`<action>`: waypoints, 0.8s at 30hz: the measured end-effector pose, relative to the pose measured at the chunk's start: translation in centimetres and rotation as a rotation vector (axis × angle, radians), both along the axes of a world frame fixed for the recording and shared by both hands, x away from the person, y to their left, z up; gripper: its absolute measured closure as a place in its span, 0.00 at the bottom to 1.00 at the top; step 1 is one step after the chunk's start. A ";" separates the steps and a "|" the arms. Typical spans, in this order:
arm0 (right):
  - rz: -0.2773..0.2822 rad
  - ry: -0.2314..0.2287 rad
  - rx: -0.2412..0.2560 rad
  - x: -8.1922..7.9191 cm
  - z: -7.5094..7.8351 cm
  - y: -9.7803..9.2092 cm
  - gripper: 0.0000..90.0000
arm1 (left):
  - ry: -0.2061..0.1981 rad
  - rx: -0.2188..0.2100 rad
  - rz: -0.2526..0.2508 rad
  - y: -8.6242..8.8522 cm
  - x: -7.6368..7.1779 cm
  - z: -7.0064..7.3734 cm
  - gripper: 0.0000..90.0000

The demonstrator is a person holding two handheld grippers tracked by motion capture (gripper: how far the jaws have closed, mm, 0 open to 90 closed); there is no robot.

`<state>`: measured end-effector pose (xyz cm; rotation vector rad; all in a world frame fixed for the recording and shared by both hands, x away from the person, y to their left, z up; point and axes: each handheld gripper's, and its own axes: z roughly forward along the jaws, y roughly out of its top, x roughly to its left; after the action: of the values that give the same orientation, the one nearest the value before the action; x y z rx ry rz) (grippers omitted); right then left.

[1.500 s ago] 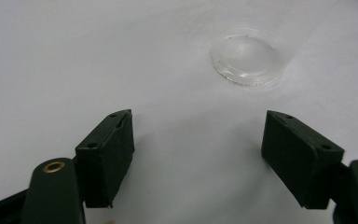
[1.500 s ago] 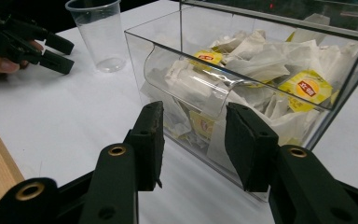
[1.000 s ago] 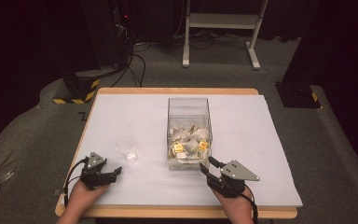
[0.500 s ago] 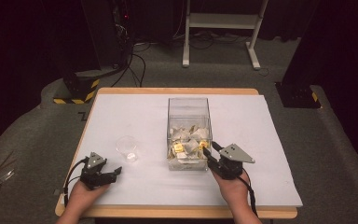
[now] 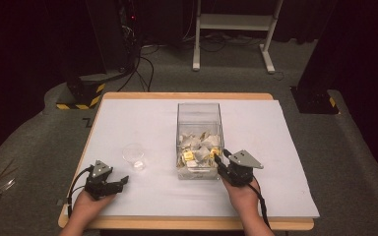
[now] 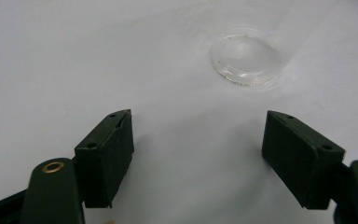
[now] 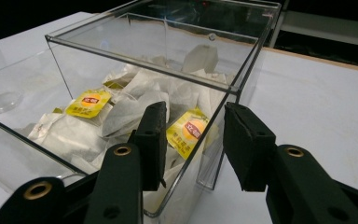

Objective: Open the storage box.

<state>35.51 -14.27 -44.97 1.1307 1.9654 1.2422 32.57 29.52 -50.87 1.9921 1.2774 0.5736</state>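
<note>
Counter (image 5: 142,118): wood edge, white sheet over nearly the whole top, dark floor all round.

Clear box (image 5: 199,114): open-topped, transparent, sits right of the counter's centre, long side running away from the person. Bottom is covered with tea bags (image 5: 197,150), white paper pouches with yellow tags, heaped loosely and thickest toward the near end. In the right claw view the near corner of the box (image 7: 235,91) is close in front of the camera, and a yellow tag (image 7: 186,132) shows through the wall.

Right claw (image 5: 221,162): held in the person's right hand at the near right corner of the box, grey plate on top, tips pointing in toward the box wall. Jaws spread, nothing between them except that corner: left jaw reads in front of the near wall, right jaw outside on the counter side. Cannot tell whether either jaw touches the plastic.

Left claw (image 5: 120,181): near the front left of the counter, low over the white sheet, well apart from the box. Jaws spread wide, nothing pinched; bare sheet between them in the left claw view.

Clear cup (image 5: 134,156): small, transparent, upright on the sheet, left of the box and just beyond the left claw. Seen in the left claw view as a round clear rim (image 6: 246,57) ahead and slightly right of the jaws.
</note>
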 end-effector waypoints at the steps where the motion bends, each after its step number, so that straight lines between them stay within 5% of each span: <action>1: 0.000 0.001 0.001 0.0 -0.1 0.0 0.67 | 0.002 0.000 -0.001 0.0 0.0 0.0 0.28; 24: 0.003 0.028 0.026 -0.2 -0.4 -0.5 0.76 | 0.002 0.001 -0.002 0.0 0.0 0.0 0.28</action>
<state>35.31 -14.79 -45.39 1.1651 1.9772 1.2636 32.55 29.51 -50.87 1.9946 1.2764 0.5720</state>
